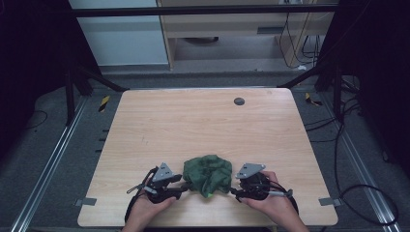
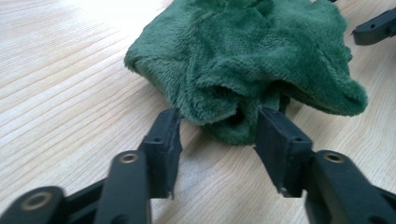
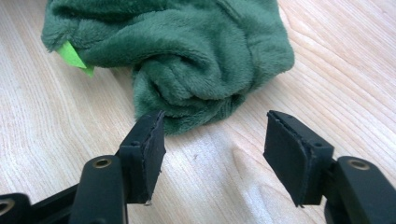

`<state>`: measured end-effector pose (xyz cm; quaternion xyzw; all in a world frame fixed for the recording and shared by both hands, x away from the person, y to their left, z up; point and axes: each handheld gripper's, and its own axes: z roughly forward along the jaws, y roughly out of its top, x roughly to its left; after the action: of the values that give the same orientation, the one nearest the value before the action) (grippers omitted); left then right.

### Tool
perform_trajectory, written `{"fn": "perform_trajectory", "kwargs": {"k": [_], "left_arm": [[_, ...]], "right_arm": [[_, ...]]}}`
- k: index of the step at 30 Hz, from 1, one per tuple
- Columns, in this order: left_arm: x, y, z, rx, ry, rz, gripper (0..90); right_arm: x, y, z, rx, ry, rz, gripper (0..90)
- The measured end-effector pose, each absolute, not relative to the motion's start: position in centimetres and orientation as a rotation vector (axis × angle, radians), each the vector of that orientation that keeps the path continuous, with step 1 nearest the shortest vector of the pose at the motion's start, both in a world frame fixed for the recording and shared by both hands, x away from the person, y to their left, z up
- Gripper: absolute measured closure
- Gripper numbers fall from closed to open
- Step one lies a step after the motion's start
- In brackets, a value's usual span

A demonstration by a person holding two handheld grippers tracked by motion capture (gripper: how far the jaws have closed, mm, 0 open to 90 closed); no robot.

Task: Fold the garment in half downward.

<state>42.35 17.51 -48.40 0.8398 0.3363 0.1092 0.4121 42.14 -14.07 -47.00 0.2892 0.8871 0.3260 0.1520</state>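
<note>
Where folded, cloth [image 3: 187, 56] bears green tag [image 3: 70, 56].

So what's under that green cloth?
The cloth lies bunched on the wooden table. A bright green tag pokes out from beneath one edge. Anything else under its folds is covered.

No lettering, number, brand or sign can be read anywhere — not on the green cloth [image 2: 247, 60], not on the bright green tag [image 3: 72, 58] at its edge, which shows blank — nor on the wooden table [image 1: 203, 125].
</note>
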Motion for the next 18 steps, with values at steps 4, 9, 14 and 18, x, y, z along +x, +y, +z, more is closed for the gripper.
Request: {"fn": "perform_trajectory", "kwargs": {"k": [4, 9, 14, 18], "left_arm": [[42.1, 17.8, -48.4, 2.122, 0.859, 0.278, 40.0], [42.1, 18.1, -48.3, 2.102, 0.872, 0.247, 28.8], [42.3, 18.4, -48.3, 2.093, 0.915, 0.238, 16.8], [42.4, 18.7, -48.4, 2.091, 0.942, 0.241, 12.9]], "right_arm": [[42.2, -14.3, -46.9, 0.835, 2.54, 0.94, 34.2], [42.3, -14.4, -47.0, 0.865, 2.522, 0.924, 25.8], [42.3, -14.6, -47.0, 0.904, 2.523, 0.917, 16.6], [42.4, -14.8, -47.0, 0.926, 2.52, 0.925, 12.5]]}}
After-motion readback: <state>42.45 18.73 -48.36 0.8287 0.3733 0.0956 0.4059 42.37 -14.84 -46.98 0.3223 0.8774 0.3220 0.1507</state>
